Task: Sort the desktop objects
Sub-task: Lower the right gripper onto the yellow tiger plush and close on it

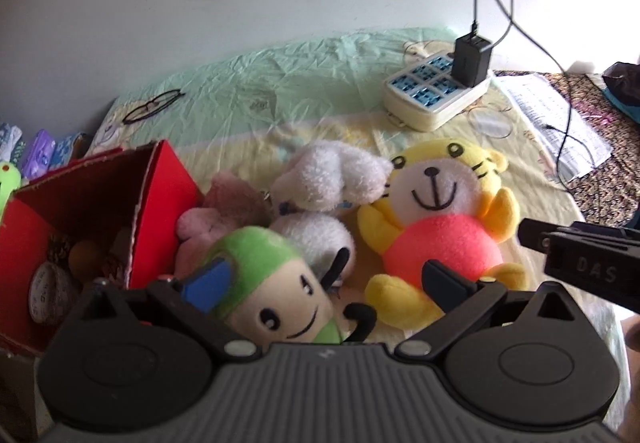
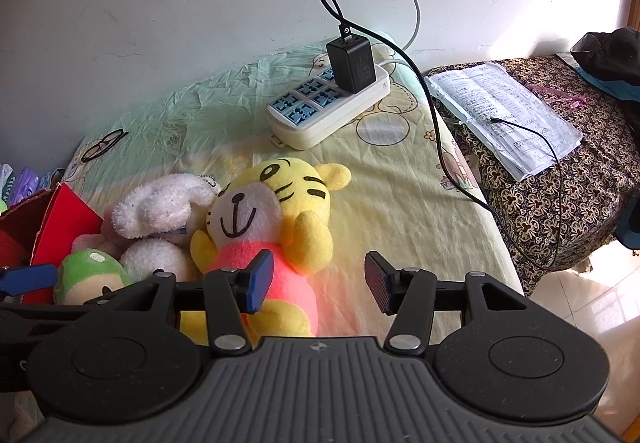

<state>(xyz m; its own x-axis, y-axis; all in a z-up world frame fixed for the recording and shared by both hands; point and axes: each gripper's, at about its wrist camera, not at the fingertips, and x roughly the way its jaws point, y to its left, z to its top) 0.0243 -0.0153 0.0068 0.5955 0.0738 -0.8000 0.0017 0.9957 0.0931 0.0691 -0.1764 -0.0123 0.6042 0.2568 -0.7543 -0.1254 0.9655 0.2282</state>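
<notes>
Toys are clustered on the table ahead of both sets of fingers. The green-capped doll is framed by the widely spread, empty left gripper, with the red box just left. The tiger plush is overlapped by the right gripper's blue finger, spread apart, nothing held.

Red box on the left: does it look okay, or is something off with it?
The red box looks damaged: its right wall has a ragged, torn top edge and leans outward toward the pink plush. It already holds several small items.
</notes>
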